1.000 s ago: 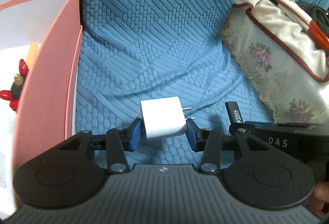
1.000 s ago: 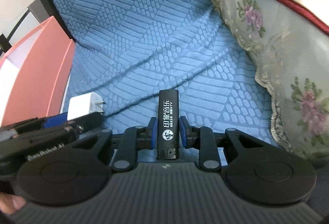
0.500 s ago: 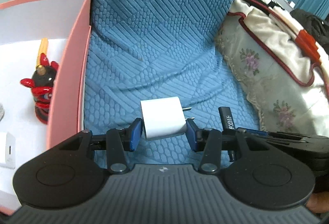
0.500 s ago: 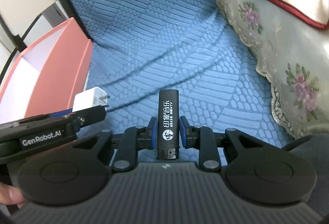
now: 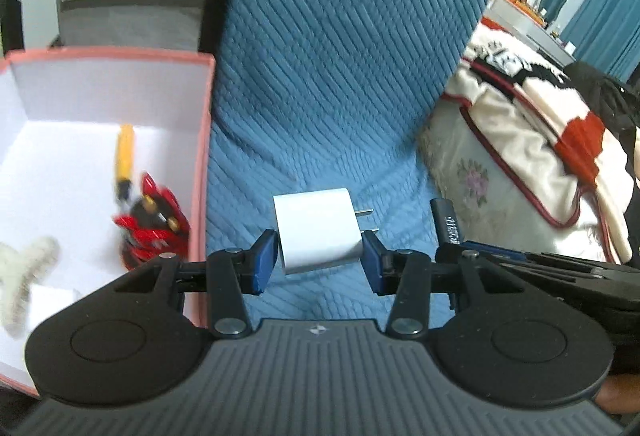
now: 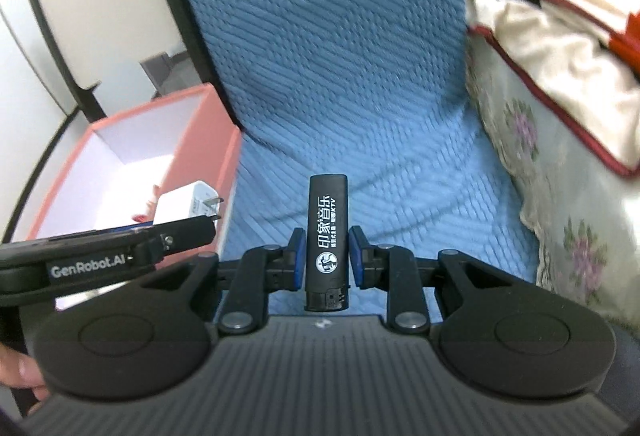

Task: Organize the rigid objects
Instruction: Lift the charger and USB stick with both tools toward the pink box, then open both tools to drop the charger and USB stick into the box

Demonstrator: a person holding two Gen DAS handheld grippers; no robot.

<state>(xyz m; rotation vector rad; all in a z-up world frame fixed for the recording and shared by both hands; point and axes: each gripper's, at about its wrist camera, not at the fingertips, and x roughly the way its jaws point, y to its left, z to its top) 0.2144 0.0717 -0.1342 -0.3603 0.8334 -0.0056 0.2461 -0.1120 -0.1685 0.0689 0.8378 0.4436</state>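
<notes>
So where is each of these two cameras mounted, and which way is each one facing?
Left wrist: on the left gripper, looking forward along its fingers at the white charger it clamps, with the pink box to the left; a fingertip shows bottom right.
Right wrist: on the right gripper, facing the blue cushion, clamping a black lighter; fingers show bottom left.
Shared: both see the charger, lighter, box, cushion and the other gripper.
</notes>
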